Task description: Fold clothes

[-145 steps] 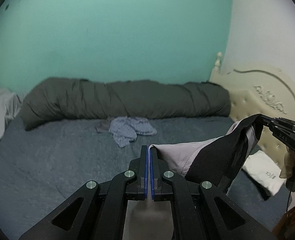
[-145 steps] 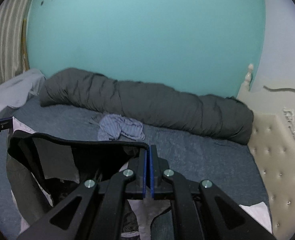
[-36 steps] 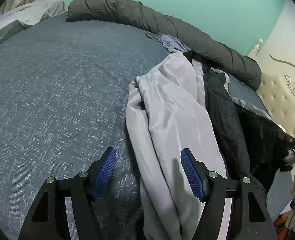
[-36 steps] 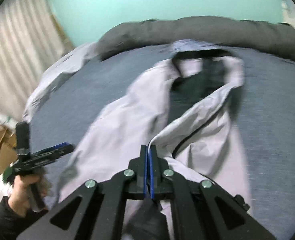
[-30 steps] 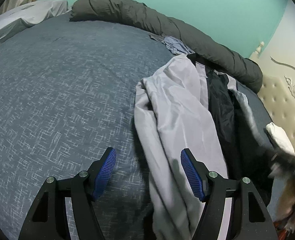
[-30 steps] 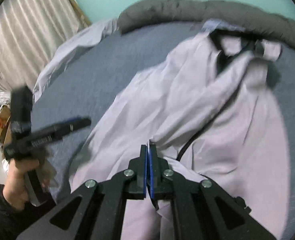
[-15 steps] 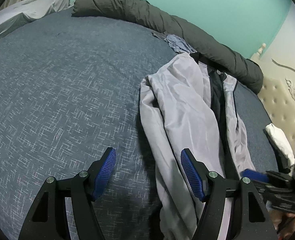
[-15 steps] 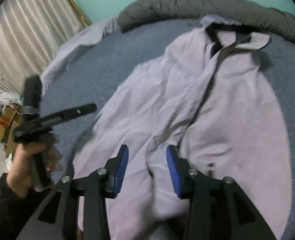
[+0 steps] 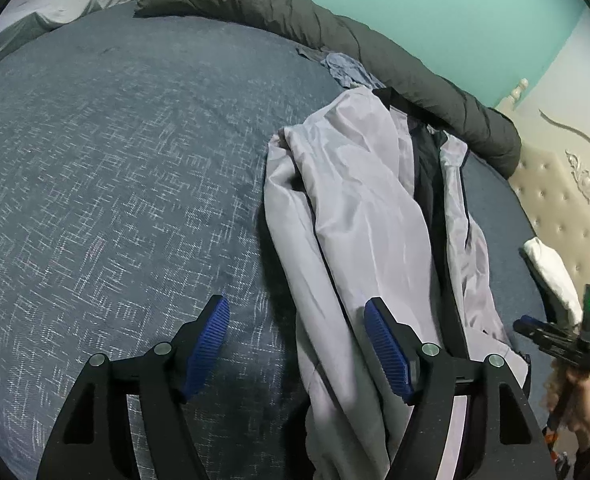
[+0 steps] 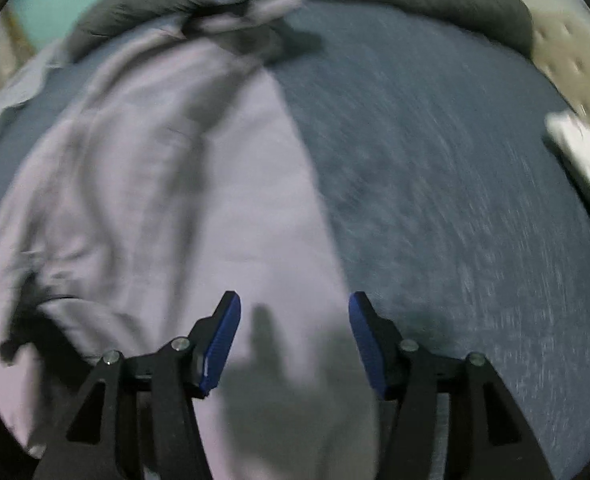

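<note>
A pale grey jacket [image 9: 359, 216] with a dark lining lies lengthwise on a bed [image 9: 107, 168] covered in blue-grey fabric, its collar end toward 12 o'clock near a rolled dark duvet [image 9: 335, 36] along the teal wall. The left gripper [image 9: 297, 344] hovers above the jacket's near edge, jaws spread wide and holding nothing; its right pad sits over the grey cloth, its left pad over bare bedcover. In the left wrist view the right gripper [image 9: 551, 336] shows at 4 o'clock, held in a person's hand [image 9: 575, 400] beside the bed. The right wrist view is blurred; there the right gripper [image 10: 295, 340] also has its jaws wide apart and empty, over the jacket's [image 10: 175, 200] lower hem. A crumpled blue garment [image 9: 343, 68] lies by the duvet at 12 o'clock, and a white folded item [image 9: 551, 272] rests at 3 o'clock near the padded headboard [image 9: 567, 200].
</note>
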A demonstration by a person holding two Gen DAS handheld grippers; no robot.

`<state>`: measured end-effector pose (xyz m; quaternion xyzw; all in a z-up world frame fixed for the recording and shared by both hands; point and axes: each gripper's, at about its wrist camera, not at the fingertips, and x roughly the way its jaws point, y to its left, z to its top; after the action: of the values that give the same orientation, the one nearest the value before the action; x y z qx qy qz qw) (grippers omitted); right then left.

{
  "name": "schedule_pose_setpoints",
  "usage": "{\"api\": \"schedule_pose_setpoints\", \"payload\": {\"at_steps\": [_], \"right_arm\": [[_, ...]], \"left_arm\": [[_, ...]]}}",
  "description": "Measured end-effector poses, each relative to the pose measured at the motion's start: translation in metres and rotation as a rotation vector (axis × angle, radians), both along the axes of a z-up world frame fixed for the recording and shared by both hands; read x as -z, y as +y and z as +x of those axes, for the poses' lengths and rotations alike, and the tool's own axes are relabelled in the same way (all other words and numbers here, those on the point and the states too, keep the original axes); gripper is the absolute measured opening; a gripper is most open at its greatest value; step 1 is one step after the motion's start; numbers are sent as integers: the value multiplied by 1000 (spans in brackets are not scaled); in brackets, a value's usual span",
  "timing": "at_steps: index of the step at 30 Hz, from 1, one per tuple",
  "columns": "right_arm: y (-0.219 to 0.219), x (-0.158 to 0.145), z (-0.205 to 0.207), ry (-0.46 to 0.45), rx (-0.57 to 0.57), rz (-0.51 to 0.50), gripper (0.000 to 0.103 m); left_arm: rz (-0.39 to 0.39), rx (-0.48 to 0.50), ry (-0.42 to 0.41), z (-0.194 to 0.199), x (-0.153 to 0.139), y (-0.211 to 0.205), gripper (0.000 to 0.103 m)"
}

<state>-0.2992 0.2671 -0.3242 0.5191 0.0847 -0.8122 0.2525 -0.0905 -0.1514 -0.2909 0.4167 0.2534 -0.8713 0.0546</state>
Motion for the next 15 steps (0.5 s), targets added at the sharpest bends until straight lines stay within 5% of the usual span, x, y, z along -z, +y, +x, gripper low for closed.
{"api": "schedule_pose_setpoints", "payload": {"at_steps": [8,13,15], "right_arm": [[33,43,-25,-81,69,58,56],[21,43,-11,-42,-16,93,7],[26,40,-12,-34,-10,76,3]], "left_arm": [[-2,3,-26,-6,6,-1,76],[-9,12,-37,-11,7,2,76],[-11,17,-39,-12,7,4,76]]}}
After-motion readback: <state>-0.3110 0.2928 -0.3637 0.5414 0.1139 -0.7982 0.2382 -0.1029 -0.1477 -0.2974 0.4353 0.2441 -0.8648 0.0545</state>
